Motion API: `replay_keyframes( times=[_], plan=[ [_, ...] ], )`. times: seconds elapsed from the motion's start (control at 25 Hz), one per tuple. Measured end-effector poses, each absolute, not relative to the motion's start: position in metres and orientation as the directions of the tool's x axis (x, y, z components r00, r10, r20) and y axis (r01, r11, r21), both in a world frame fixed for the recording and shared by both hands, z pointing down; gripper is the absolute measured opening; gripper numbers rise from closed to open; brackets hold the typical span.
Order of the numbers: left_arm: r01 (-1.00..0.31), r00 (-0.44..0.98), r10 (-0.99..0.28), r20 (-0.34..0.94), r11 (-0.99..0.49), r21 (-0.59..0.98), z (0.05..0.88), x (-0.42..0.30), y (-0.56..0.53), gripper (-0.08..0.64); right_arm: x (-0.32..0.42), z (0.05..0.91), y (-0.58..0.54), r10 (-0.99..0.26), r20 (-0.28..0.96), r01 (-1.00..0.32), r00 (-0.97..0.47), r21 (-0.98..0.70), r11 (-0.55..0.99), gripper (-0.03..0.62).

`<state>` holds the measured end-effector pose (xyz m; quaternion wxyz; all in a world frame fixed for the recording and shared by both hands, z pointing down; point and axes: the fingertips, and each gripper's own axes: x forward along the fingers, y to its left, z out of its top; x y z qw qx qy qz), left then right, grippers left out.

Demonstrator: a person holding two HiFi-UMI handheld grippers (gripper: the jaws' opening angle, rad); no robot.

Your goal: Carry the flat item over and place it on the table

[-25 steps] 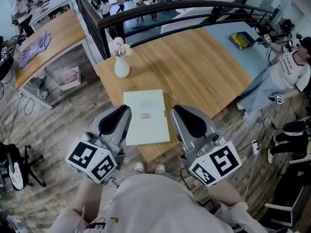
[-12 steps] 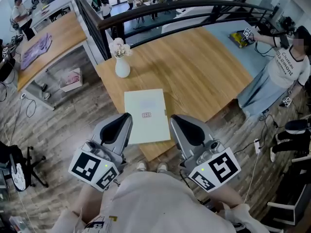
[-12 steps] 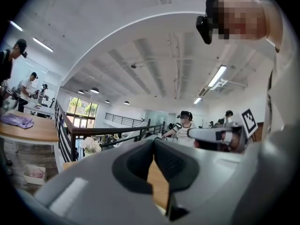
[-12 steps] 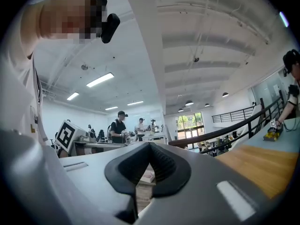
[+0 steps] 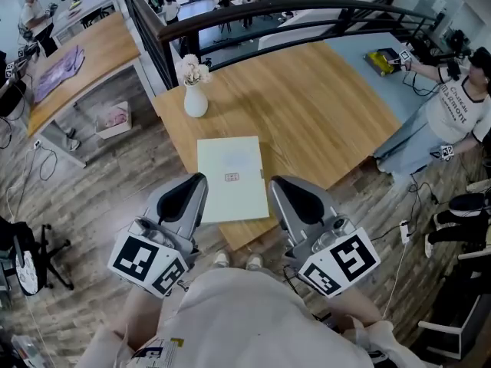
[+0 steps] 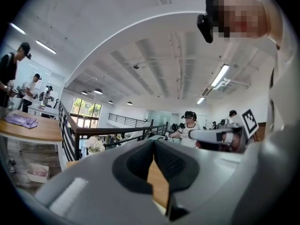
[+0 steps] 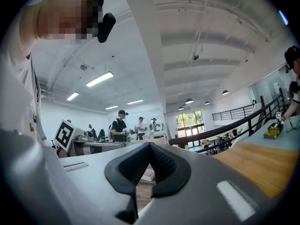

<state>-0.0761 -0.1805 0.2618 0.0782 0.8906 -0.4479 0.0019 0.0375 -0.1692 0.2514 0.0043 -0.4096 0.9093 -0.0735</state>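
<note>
The flat item, a pale green rectangular sheet with a small label, lies on the wooden table near its front corner. My left gripper is just left of the item's near edge. My right gripper is just right of it. Neither touches the item. In the left gripper view the jaws meet with nothing between them. In the right gripper view the jaws are likewise shut and empty. Both gripper views look out across the room.
A white vase with pale flowers stands at the table's far left corner. A dark railing runs behind the table. A person stands at the right by a blue surface with a yellow object. A second wooden table is at the left.
Both grippers have shifted slightly toward my body beside the flat item. The item has stayed in place on the table.
</note>
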Motion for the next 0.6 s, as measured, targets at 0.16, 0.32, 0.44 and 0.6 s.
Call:
replay_keyframes(
  times=[0.16, 0.32, 0.44, 0.6],
  plan=[
    [-0.799, 0.597, -0.798, 0.083, -0.584, 0.143, 0.268, -0.075, -0.178, 0.003, 0.041, 0.254, -0.168, -0.752, 0.053, -0.751, -0.657, -0.129, 0.647, 0.000],
    [-0.797, 0.601, -0.794, 0.093, -0.586, 0.148, 0.273, -0.072, -0.175, 0.003, 0.043, 0.262, -0.165, -0.751, 0.063, -0.751, -0.657, -0.131, 0.647, 0.000],
    [-0.795, 0.603, -0.792, 0.096, -0.587, 0.152, 0.271, -0.074, -0.177, 0.003, 0.041, 0.261, -0.168, -0.747, 0.067, -0.747, -0.662, -0.141, 0.649, 0.000],
    [-0.794, 0.605, -0.790, 0.097, -0.589, 0.155, 0.271, -0.074, -0.175, 0.003, 0.040, 0.261, -0.166, -0.746, 0.068, -0.746, -0.663, -0.142, 0.651, 0.000]
  ],
)
